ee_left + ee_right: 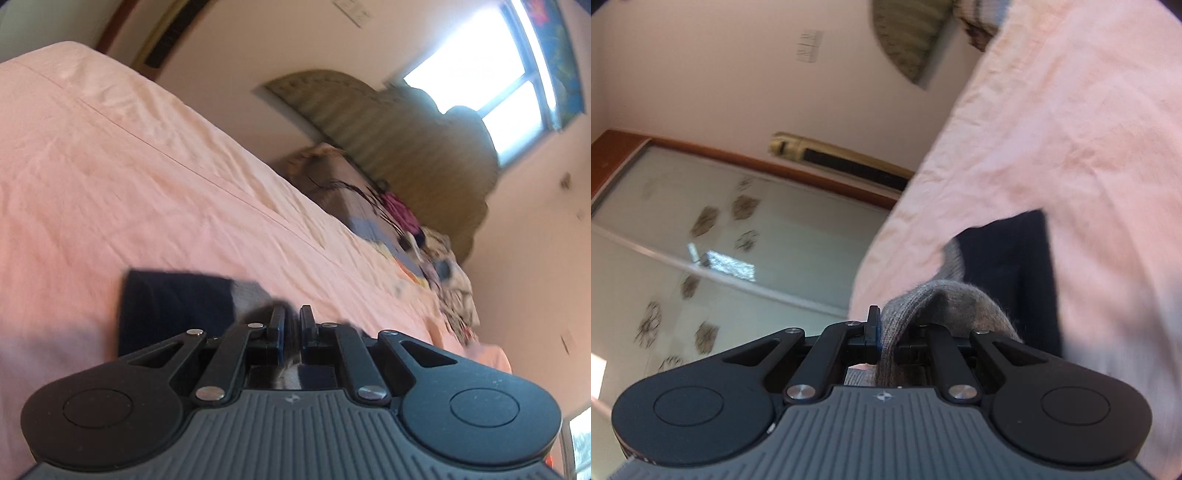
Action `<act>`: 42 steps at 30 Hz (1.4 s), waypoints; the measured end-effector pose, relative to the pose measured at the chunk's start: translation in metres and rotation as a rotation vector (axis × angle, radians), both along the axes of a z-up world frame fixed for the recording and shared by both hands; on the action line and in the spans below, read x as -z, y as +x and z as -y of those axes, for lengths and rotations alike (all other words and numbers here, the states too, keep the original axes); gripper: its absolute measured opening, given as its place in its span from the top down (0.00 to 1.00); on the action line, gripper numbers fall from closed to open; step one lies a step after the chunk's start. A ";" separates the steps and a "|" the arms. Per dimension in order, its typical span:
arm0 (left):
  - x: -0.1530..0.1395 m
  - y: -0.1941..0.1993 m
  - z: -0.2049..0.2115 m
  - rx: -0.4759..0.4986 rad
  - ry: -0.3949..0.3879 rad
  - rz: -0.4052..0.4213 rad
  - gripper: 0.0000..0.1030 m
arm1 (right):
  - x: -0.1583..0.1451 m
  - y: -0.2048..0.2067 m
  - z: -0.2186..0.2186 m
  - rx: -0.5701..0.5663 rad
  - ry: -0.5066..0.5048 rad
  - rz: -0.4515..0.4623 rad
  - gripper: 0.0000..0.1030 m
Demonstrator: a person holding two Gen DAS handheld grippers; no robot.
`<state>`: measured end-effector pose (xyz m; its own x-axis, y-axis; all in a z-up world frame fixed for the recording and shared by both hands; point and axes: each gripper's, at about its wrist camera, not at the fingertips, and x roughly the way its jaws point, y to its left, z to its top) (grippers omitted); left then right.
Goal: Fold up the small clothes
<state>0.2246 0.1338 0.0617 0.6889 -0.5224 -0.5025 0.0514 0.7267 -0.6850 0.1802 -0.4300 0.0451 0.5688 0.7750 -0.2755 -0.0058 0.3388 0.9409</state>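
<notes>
2 grippers [291,317] [886,325] — 1 sock [173,302]

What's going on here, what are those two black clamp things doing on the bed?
A person holds a clamp tool in each hand and is folding a small garment, apparently a sock with a dark navy body and grey knit end, on a bed with a pink sheet. The right gripper is pinched on the grey end. The left gripper is nearly closed, with fabric between its fingers. More clothes are piled farther along the bed.
</notes>
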 end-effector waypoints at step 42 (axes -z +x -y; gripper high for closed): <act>0.008 -0.023 0.075 0.077 0.665 0.113 0.94 | -0.011 0.062 -0.056 -0.168 -0.652 0.182 0.88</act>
<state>0.2021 0.0584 0.0537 0.7291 -0.1763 -0.6613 0.1646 0.9831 -0.0806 0.2419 -0.3740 0.0566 0.5367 0.5656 -0.6261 -0.2460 0.8147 0.5251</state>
